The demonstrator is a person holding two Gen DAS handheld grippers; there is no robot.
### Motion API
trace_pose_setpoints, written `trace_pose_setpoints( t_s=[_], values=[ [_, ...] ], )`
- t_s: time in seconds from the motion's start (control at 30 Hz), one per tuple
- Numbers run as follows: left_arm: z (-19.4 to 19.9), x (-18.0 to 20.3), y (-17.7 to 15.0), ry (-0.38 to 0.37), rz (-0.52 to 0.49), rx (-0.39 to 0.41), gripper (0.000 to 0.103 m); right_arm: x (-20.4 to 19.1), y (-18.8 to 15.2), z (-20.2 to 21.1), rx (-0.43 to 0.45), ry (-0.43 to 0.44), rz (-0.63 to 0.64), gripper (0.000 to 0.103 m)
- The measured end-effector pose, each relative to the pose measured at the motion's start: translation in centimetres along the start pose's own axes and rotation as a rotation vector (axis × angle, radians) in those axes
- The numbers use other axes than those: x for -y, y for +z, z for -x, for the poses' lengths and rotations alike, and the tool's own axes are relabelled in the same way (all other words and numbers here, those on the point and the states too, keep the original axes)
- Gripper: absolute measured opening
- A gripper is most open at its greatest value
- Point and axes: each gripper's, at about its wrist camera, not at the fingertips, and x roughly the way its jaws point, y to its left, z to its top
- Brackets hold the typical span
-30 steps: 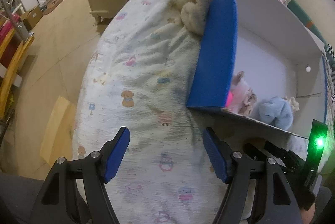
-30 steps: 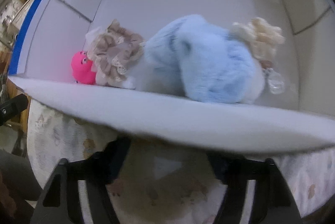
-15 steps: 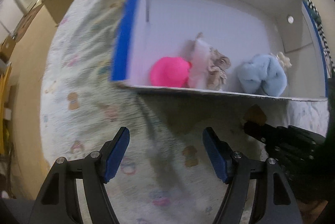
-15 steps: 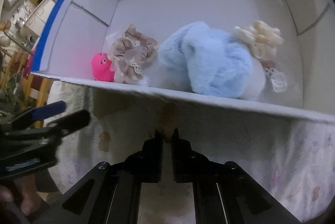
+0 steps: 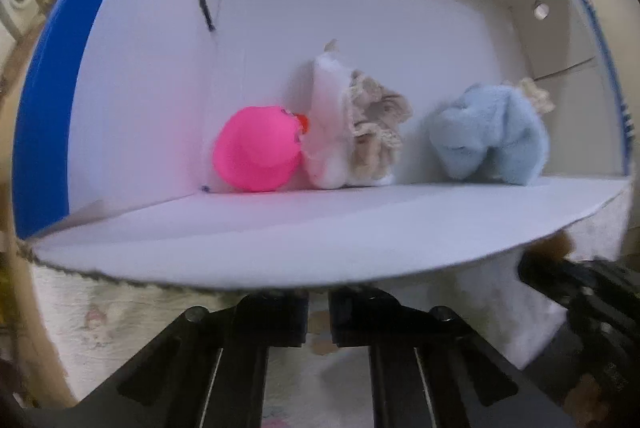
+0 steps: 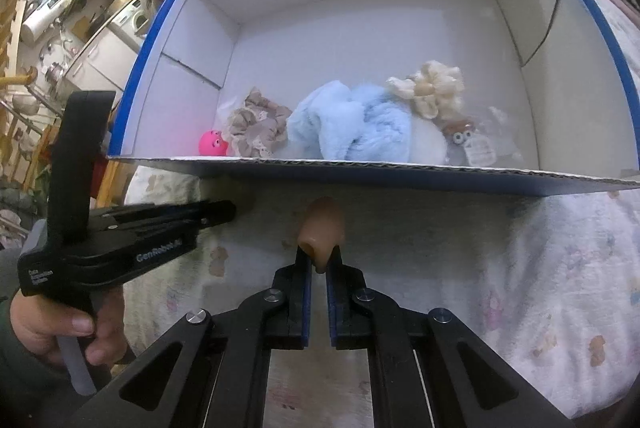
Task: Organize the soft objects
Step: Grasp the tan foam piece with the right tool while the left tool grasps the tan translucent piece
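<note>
A white cardboard box with blue outside (image 5: 280,240) (image 6: 360,174) lies on the bed. Inside it are a pink rubber toy (image 5: 258,150) (image 6: 213,144), a beige lace scrunchie (image 5: 374,124) (image 6: 256,126), a light blue plush (image 5: 490,140) (image 6: 352,126) and a cream scrunchie (image 6: 434,92). My right gripper (image 6: 318,270) is shut on a small tan soft piece (image 6: 322,228) just below the box's front wall. My left gripper (image 5: 318,316) is shut under the front wall, its tips partly hidden; it also shows in the right wrist view (image 6: 224,212).
The box rests on a white bedsheet with cartoon prints (image 6: 560,268). A small packaged item with googly eyes (image 6: 466,140) lies at the box's right. A kitchen area with cabinets (image 6: 80,40) lies far left, beyond the bed.
My left gripper has swung toward the box, come close under its front wall and shut. My right gripper has drawn back from the box, shut on the tan piece.
</note>
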Motion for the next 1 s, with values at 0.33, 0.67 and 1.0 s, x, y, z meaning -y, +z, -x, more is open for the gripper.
trace_pose_setpoints(
  t_s=[0.33, 0.67, 1.0],
  values=[
    [2.0, -2.3, -1.2, -0.029, 0.046, 0.034, 0.006, -1.3, 0.0, -0.8, -0.001, -0.005, 0.015, 0.008],
    [4.0, -3.0, -4.1, 0.099, 0.094, 0.021, 0.006, -2.2, -0.4, -0.4, 0.015, -0.009, 0.036, 0.008],
    [9.8, -4.1, -6.2, 0.076, 0.158, 0.111, 0.006, -4.0, -1.0, 2.6, 0.077, 0.003, 0.078, 0.008]
  ],
)
